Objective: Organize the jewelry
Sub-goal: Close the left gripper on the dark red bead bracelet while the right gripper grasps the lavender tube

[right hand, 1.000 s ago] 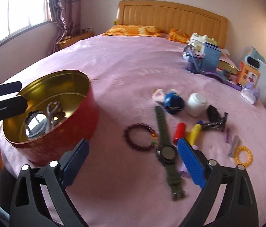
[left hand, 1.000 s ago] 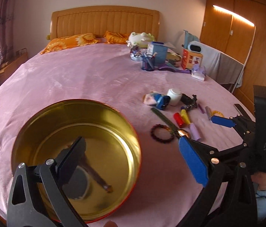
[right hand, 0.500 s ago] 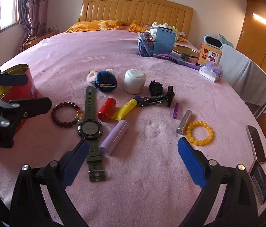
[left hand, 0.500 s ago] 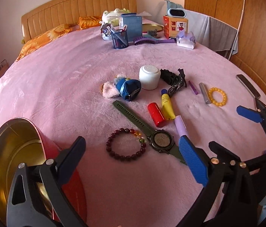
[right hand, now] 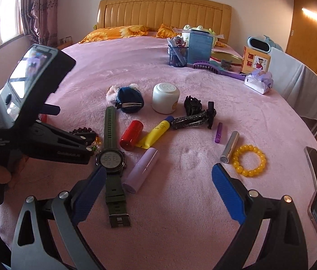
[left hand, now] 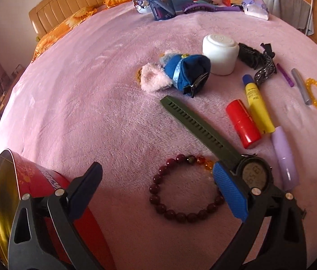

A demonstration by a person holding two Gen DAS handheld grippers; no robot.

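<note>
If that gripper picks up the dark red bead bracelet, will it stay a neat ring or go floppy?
Probably floppy: the dark red bead bracelet looks like separate round beads on a string, lying in a loose, slightly uneven loop on the pink blanket. The smooth beads could slip between the pads of the open left gripper. It seems light, so it should lift easily and dangle.

Dark red bead bracelet (left hand: 186,189) flat beside green watch (left hand: 254,176), yellow bracelet (right hand: 249,160) apart
</note>
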